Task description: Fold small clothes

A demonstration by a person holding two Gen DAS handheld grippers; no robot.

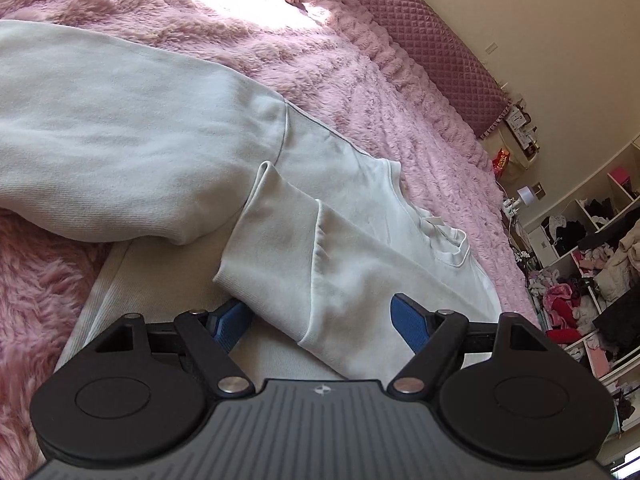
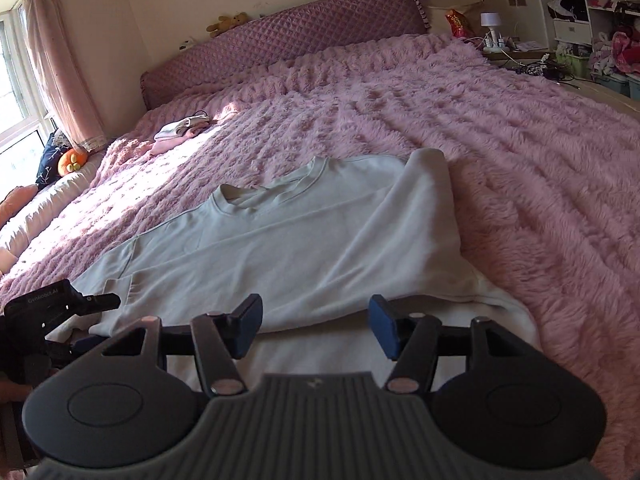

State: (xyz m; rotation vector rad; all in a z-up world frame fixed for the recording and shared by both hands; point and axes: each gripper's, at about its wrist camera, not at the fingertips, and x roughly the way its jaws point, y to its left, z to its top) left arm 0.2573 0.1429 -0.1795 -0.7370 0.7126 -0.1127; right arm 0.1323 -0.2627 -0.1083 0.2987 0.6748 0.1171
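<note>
- We are holding the left gripper (image 1: 322, 324) low over the pale sweatshirt (image 1: 132, 128), tilted down toward the fabric, with its jaws spread wide and nothing clamped between them.
- Between those blue pads (image 1: 408, 322) a folded-in sleeve cuff (image 1: 280, 264) is lying; the left-hand pad is partly hidden under the cuff's edge, and we cannot tell whether it is touching the cloth.
- In the right wrist view the left gripper (image 2: 60, 312) is showing at the lower left edge, sitting beside the sweatshirt's sleeve end.
- We are keeping the right gripper (image 2: 314, 330) level and low at the near hem, pointing up the garment toward the neckline (image 2: 272, 192); its jaws are standing apart and empty, with the hem fabric lying beneath the gap.
- The sweatshirt (image 2: 280, 256) is lying flat on the fluffy pink blanket (image 2: 520, 160) covering the bed, collar toward the quilted purple headboard (image 2: 280, 40), one sleeve folded across the body and the right side folded inward.
- A small pile of pink and white clothes (image 2: 180, 130) is resting well apart near the window side, in a sunlit patch.
- Shelves stuffed with clothing (image 1: 592, 264) are standing beyond the bed.
</note>
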